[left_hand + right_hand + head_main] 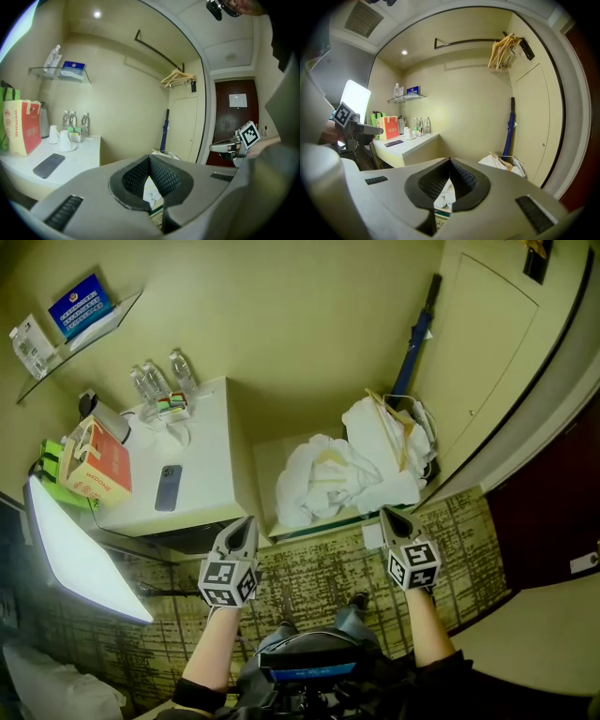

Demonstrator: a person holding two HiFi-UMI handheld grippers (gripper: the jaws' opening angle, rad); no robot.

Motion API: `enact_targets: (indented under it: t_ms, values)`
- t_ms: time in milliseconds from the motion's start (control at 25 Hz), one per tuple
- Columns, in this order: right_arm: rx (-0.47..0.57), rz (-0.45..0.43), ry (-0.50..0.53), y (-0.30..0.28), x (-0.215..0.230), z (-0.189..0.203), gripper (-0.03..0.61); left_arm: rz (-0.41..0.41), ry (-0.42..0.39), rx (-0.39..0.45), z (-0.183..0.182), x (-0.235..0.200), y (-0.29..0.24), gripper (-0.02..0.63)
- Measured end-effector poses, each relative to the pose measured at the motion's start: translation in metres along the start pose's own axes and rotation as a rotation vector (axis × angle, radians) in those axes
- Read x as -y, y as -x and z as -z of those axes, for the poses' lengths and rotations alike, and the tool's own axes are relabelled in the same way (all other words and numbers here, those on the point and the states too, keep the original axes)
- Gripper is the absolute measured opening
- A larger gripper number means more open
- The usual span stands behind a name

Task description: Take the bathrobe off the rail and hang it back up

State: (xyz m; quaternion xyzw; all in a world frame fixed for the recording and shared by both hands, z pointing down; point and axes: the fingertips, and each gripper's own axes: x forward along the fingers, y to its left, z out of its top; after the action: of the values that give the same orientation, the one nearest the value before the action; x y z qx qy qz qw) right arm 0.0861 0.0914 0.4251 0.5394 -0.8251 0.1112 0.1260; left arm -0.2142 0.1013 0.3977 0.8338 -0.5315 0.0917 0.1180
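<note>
The umbrella (pixel 415 338) is hidden at its foot by the heaped bathrobe (pixel 366 432), and the blue box (pixel 80 304) bears illegible print.

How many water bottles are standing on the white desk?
3. On the white desk, by the wall: left bottle, middle bottle, right bottle. None seems hidden.

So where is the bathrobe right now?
In the head view the bathrobe lies crumpled on the low bench at centre right, between the white desk and the blue umbrella in the corner, not on the rail.
</note>
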Motion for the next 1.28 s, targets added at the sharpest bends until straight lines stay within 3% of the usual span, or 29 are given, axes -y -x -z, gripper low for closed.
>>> enact_targets:
  t_ms: [400,720,1160,1280]
  values:
    - [-0.024,-0.016,-0.004,-0.003,0.017,0.009,0.021,-0.023,-0.014,-0.01,0.004,0.014,-0.017,0.0]
    - [-0.03,-0.02,0.017,-0.003,0.056,0.016,0.021,-0.033,0.007,-0.035,0.012,0.04,-0.048,0.0]
    - [-0.067,-0.156,0.044,-0.018,0.103,0.025,0.021,-0.07,-0.019,-0.084,0.009,0.103,-0.103,0.0]
    - [-0.074,-0.187,0.047,-0.034,0.105,0.027,0.021,-0.055,-0.045,-0.117,0.012,0.111,-0.116,0.026]
